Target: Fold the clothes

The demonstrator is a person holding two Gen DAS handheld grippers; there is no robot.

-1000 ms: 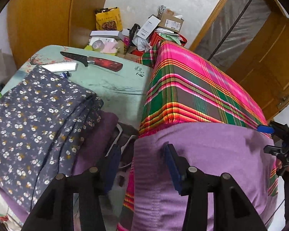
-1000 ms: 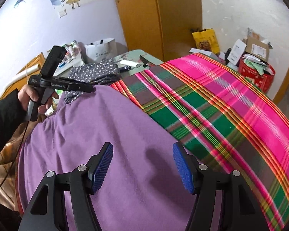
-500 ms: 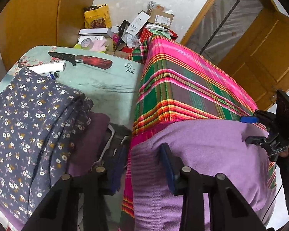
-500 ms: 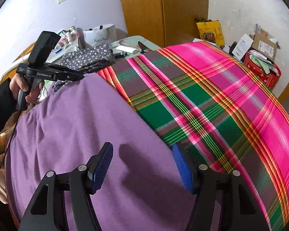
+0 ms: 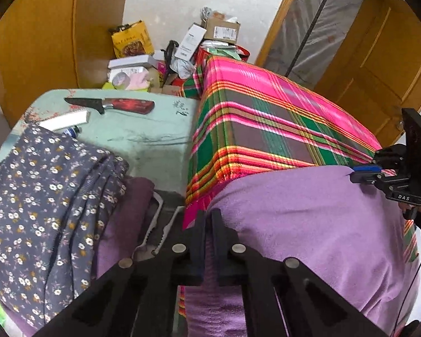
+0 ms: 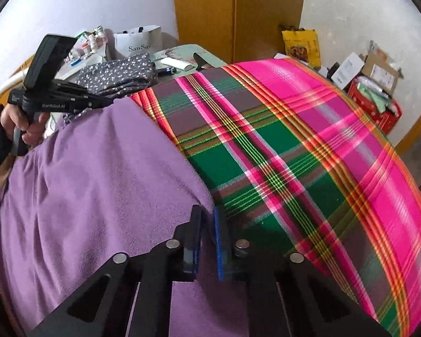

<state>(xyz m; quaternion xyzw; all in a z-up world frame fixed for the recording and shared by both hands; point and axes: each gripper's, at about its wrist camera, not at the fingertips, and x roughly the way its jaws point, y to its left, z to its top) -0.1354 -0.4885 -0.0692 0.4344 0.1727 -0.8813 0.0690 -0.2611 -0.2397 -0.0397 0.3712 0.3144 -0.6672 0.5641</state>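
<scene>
**Both grippers pinch the purple garment at its far edge**

A cluttered room with yellow wooden doors and a pale wall holds a surface covered by a bright plaid cloth (image 6: 308, 151); whatever lies beneath it is hidden. Beside it stands a pale green table (image 5: 143, 137) carrying a knife (image 5: 118, 104) with a red handle, and a pile topped by floral fabric (image 5: 42, 196). Boxes and bags (image 5: 199, 42) crowd the corner behind.

The purple garment (image 6: 98, 182) lies spread over the near part of the plaid cloth; its near end runs out of the picture, so its full shape cannot be made out. In the left wrist view, the left gripper (image 5: 208, 224) has its jaws pressed together on the garment's left edge, where it meets the plaid. The right gripper (image 6: 207, 221) likewise has its jaws nearly closed at the garment's edge, apparently nipping a thin fold of purple cloth, though the fabric between the pads is hard to see. Each gripper appears small in the other's view, at the opposite edge of the garment.
</scene>
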